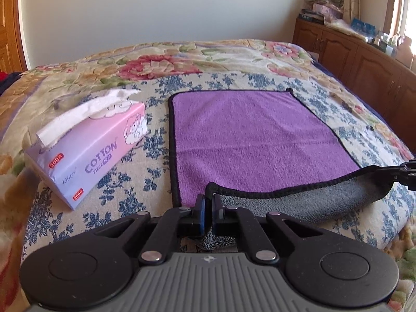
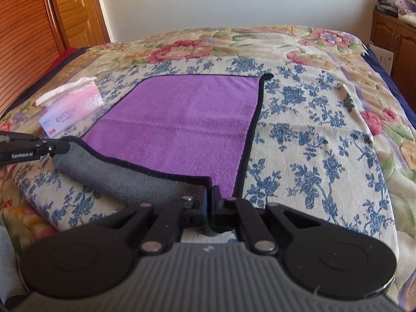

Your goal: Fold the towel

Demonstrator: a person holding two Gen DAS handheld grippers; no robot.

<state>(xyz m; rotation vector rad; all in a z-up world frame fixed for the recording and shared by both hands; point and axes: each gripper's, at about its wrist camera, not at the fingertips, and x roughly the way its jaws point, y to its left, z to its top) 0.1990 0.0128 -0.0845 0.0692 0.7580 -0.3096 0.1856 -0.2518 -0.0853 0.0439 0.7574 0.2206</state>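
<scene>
Bed covered by floral blanket [image 1: 78, 83], with a blue-flowered cloth [image 1: 145, 140] laid on top. Pink tissue pack [image 1: 88, 150] marked "COTTON" rests on it, tissue protruding. Wooden cabinet [image 1: 348, 52], cluttered, stands beside the bed. Wooden door [image 2: 75, 7] at far left.

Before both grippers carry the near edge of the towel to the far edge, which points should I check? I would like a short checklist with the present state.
1. Left gripper shut on near-left corner of towel: ok.
2. Right gripper shut on near-right corner: ok.
3. Near edge lifted, grey underside showing: ok.
4. Far half flat on the bedspread: ok.
5. Tissue box apart from the towel: ok.
6. Grip depth: cannot tell.
</scene>
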